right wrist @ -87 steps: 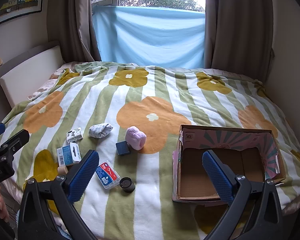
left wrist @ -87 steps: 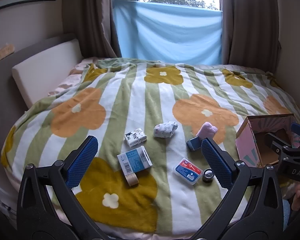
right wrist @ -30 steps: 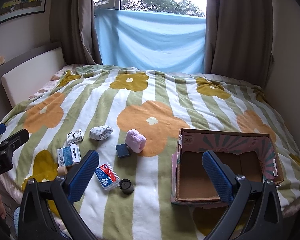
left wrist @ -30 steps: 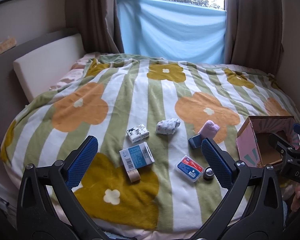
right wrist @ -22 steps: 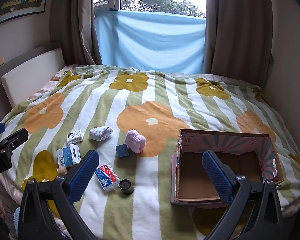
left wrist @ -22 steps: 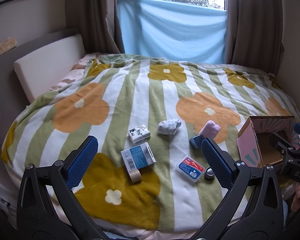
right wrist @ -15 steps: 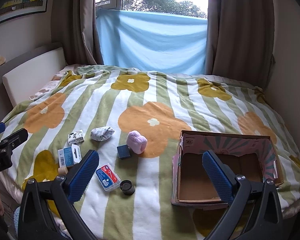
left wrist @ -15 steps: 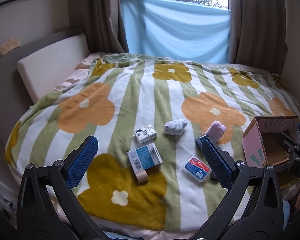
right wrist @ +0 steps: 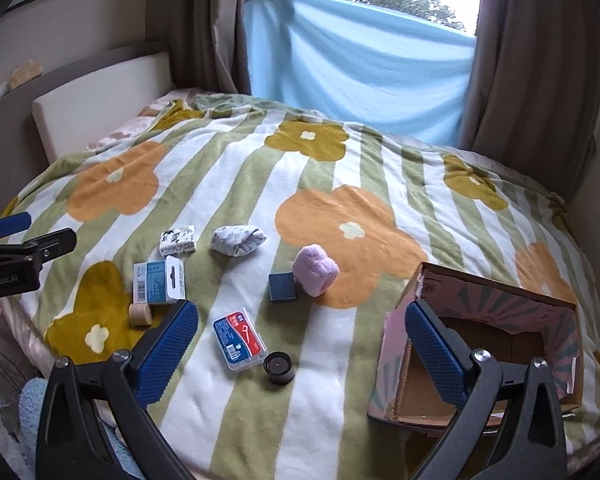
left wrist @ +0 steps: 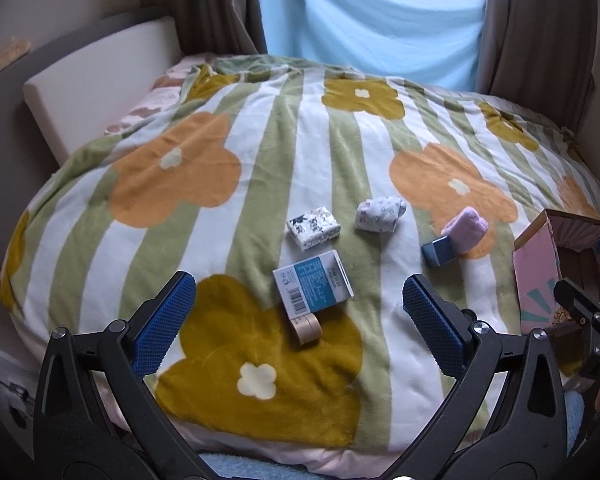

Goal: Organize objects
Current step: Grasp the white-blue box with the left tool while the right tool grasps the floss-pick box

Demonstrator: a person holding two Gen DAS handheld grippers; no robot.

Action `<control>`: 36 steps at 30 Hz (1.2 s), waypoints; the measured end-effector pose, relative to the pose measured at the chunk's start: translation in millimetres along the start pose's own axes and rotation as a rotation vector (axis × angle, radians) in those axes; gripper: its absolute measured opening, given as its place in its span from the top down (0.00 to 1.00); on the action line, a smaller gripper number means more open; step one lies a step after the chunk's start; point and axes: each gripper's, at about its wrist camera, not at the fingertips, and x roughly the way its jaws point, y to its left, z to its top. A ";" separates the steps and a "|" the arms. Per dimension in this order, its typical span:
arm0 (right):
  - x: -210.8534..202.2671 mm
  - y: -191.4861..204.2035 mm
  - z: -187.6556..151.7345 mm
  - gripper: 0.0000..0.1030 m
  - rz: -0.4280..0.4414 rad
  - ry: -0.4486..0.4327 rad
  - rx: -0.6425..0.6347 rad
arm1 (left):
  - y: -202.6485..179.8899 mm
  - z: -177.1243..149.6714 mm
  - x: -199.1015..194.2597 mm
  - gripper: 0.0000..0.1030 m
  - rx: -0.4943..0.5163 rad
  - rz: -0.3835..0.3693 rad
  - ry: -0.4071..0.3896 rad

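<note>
Both grippers empty above the bed, nothing boxed yet.

My left gripper (left wrist: 298, 318) and right gripper (right wrist: 302, 344) hang with jaws spread wide, holding nothing. In the left view the blue-and-white box (left wrist: 313, 287) lies at 12 o'clock between the jaws, a tan roll (left wrist: 307, 329) touching its near edge. The cardboard box (right wrist: 496, 344) sits open at 3 o'clock in the right view. I judge the step is a first pick: I'd descend straight, straddle the blue-and-white box across its narrow sides, avoid nudging the roll, and press lightly since the blanket (left wrist: 236, 216) gives.
</note>
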 end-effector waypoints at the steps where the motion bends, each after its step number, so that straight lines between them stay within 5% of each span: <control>1: 7.1 5.8 -0.7 0.01 0.009 0.017 -0.023 | -0.7 -2.4 9.0 0.00 -0.003 -0.004 0.020; 11: 84.3 43.0 -21.1 0.01 0.087 0.143 -0.174 | -2.1 -17.3 106.7 0.00 -0.111 -0.066 0.202; 24: 181.3 57.2 -47.6 0.01 0.156 0.284 -0.290 | -6.3 -23.5 198.1 0.00 -0.162 0.001 0.312; 29: 196.4 60.4 -53.4 0.15 0.188 0.311 -0.293 | -2.7 -27.9 206.6 0.08 -0.175 -0.006 0.325; 36: 200.5 58.6 -55.8 0.48 0.243 0.335 -0.266 | -2.1 -29.7 203.4 0.12 -0.155 -0.025 0.302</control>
